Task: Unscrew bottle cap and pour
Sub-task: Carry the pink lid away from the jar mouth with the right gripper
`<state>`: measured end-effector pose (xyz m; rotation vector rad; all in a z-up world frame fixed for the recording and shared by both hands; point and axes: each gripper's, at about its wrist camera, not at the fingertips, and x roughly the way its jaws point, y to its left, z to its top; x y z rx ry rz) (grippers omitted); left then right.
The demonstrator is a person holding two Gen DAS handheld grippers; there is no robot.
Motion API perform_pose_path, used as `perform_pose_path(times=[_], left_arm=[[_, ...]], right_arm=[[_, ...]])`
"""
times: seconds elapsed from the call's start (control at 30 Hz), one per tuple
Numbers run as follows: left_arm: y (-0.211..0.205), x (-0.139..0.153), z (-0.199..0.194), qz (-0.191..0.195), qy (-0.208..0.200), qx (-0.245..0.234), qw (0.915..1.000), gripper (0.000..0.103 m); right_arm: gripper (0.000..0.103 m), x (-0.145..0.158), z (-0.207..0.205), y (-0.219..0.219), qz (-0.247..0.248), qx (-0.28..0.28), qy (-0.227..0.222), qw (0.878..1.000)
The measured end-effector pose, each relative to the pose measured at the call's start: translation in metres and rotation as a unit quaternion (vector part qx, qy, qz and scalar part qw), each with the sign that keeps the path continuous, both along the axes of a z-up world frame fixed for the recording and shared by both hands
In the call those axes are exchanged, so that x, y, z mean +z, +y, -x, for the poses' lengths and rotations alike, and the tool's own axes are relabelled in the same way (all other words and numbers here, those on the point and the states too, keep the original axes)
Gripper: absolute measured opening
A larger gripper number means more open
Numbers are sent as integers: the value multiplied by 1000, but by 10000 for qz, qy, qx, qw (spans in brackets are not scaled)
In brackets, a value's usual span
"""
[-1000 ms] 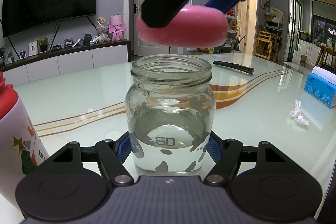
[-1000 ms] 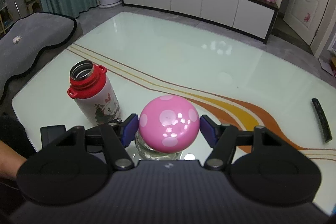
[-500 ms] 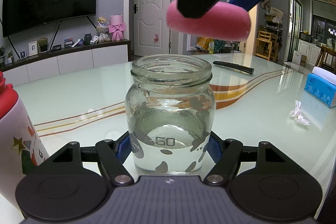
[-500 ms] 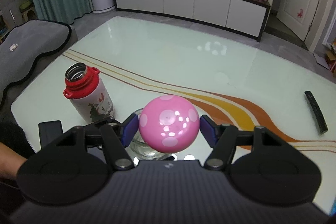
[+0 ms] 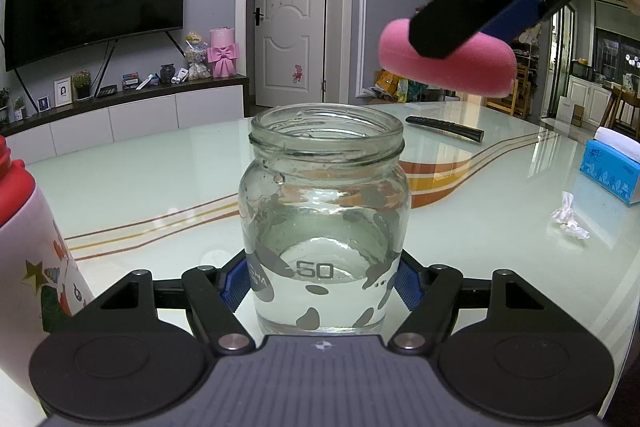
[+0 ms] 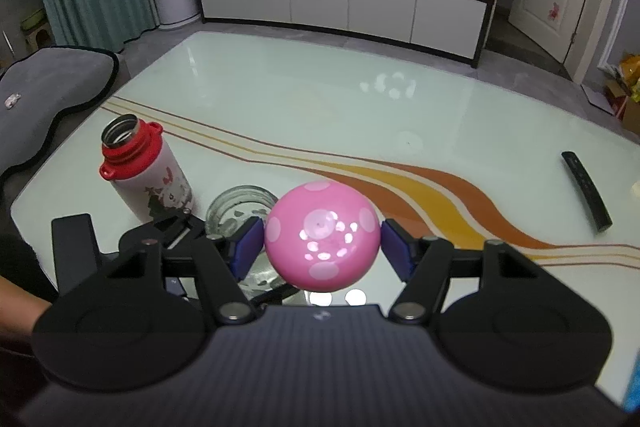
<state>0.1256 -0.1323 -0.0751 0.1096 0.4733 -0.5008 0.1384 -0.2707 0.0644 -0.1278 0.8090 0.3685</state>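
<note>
Glass table (image 5: pixel 500 195): we see jar (image 5: pixel 324 211) upright on it, mouth uncapped | left gripper (image 5: pixel 322 281) clamped on jar's lower body | right gripper (image 6: pixel 322 247) pinching pink cap (image 6: pixel 322 235), lifted up-right of jar mouth, apart from it

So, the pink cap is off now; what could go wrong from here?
1. The glass jar, clamped low by the left gripper, holds water and could slip when tipped.
2. The thermos has a narrow mouth; the pour may spill.
3. The pink cap in the right gripper is rounded and may roll if set down.
</note>
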Motion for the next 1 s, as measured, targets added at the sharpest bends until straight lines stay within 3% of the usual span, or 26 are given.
perform_pose_path(times=[1.0], left_arm=[[0,0,0,0,-1,-2,10000,74]], right_arm=[[64,-31,-4,-26,-59,-326,242,9992]])
